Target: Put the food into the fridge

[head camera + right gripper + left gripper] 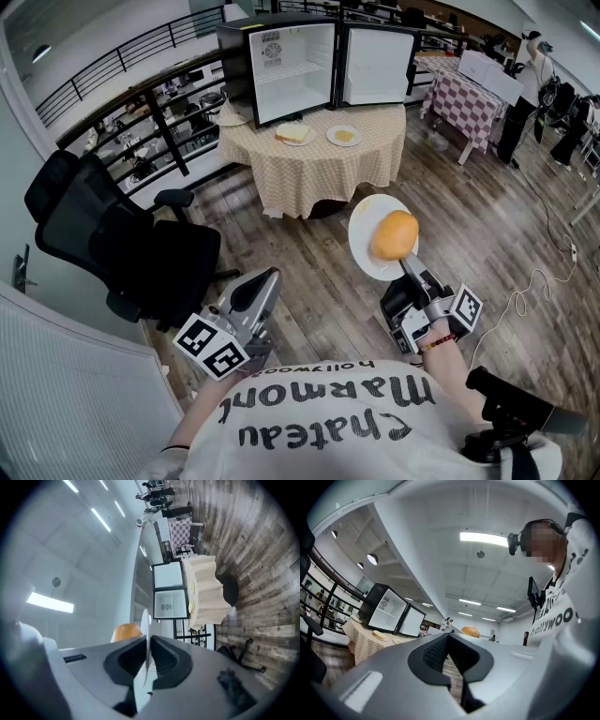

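jaws of right gripper [147, 644] tight on plate [361, 230], over wood floor [309, 281]

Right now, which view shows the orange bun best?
The head view: the orange bun sits whole, seen from above, on the white plate. The left gripper view shows it small and distant; the right gripper view shows only part of it beside the plate's edge.

I see a floor of grey-brown wooden planks [309, 281] under a round table with a beige checked cloth [314, 173]. Left of this table, and nearer to me, stands a black office chair [112, 244]. Behind the table, on its left side, runs a black railing [161, 122]. To its right stands a second table with a red checked cloth [464, 101]. Long ceiling lamps [485, 538] are lit above.
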Available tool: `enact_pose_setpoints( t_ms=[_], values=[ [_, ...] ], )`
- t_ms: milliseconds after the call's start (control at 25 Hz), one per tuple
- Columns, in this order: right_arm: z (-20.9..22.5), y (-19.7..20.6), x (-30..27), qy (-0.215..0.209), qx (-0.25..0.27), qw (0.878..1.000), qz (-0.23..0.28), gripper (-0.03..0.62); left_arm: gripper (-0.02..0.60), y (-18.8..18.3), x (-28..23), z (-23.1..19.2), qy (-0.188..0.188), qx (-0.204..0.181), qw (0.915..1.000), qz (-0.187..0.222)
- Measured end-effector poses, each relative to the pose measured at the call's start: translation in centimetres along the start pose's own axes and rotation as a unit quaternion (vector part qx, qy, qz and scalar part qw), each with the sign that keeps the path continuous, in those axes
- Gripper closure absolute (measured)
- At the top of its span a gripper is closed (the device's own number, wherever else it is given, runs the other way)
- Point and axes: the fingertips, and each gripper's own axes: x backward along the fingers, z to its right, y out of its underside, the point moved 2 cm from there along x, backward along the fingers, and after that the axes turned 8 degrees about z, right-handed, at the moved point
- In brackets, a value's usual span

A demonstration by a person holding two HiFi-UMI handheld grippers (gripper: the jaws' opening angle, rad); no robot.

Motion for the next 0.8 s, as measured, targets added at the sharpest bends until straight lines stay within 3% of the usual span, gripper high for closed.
enact_pose_setpoints(
  t_ms=[480,800],
  values=[
    [0.4,2.8,0.3,-0.003,-0.019,1.0,0.01,0.563,0.577,-0.6,3.2,-1.0,-0.003,-0.001,1.0,-0.007],
    [2.5,5.3,-1.2,0.017,0.019,0.999,0.023,0.563,0.577,-0.5,5.0,-5.9,-0.033,0.047,0.9973,-0.047]
  ],
)
